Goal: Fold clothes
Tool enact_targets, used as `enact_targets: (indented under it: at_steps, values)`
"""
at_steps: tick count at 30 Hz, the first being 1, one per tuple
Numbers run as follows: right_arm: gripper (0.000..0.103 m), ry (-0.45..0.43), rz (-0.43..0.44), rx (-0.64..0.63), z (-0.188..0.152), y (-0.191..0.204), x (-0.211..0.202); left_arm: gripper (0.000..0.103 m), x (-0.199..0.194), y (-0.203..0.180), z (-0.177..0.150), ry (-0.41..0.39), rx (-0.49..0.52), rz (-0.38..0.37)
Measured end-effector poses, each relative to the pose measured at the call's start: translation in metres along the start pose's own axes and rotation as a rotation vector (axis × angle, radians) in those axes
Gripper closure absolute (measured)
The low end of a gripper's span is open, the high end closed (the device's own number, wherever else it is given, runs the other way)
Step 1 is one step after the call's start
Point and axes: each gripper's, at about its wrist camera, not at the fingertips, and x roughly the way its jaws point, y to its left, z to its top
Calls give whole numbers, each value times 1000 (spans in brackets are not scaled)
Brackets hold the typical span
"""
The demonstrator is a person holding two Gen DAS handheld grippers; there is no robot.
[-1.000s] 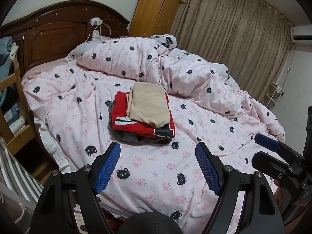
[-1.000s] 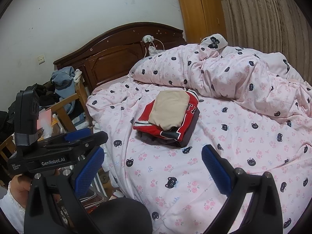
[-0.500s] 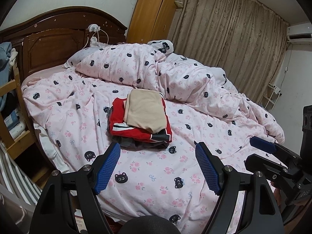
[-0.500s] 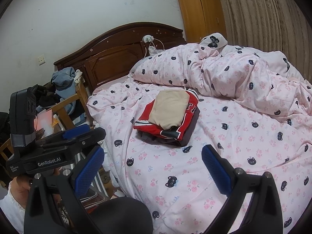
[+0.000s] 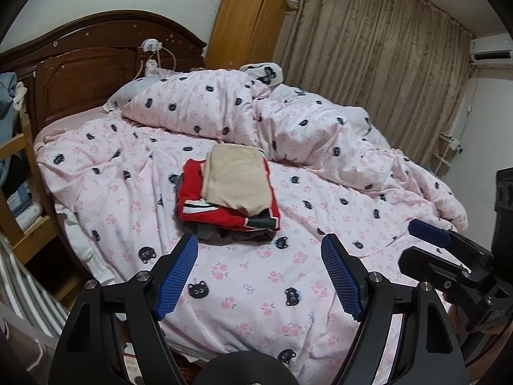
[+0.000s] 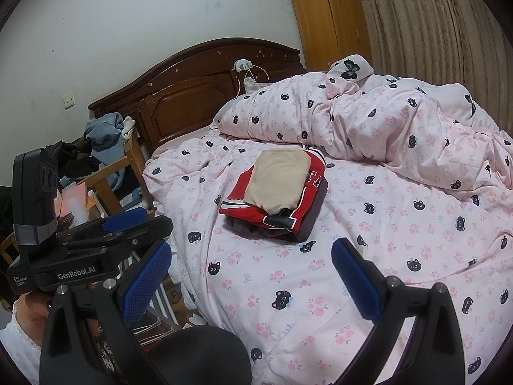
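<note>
A stack of folded clothes lies mid-bed: a beige garment [image 5: 235, 179] on top, a red jersey [image 5: 221, 213] under it, a dark grey garment [image 5: 221, 235] at the bottom. The stack also shows in the right wrist view [image 6: 279, 183]. My left gripper [image 5: 258, 276] is open and empty, held back above the bed's near edge. My right gripper [image 6: 251, 285] is open and empty, also short of the stack. Each gripper shows in the other's view: the right one [image 5: 449, 256], the left one [image 6: 96, 243].
The bed has a pink cat-print sheet [image 5: 256, 288] and a bunched duvet [image 5: 240, 106] behind the stack. A dark wooden headboard [image 6: 198, 89], a wooden chair with clothes [image 6: 109, 147] at the left, a wardrobe [image 5: 247, 22] and curtains [image 5: 368, 57] surround it.
Both grippers have drawn back slightly from the bed and the left view has tilted up; the stack sits a little farther away. Both stay open and empty.
</note>
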Motion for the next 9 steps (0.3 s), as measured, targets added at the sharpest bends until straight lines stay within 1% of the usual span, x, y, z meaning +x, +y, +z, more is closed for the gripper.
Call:
enact_targets:
  at_steps: [4,9]
  values:
    - [1,2,3,0,0,-1,0,28,-2,0,0,-14,2,9]
    - [1,2,4,4,0,-1,-1,28,-3,2,-1,-19,-1,2]
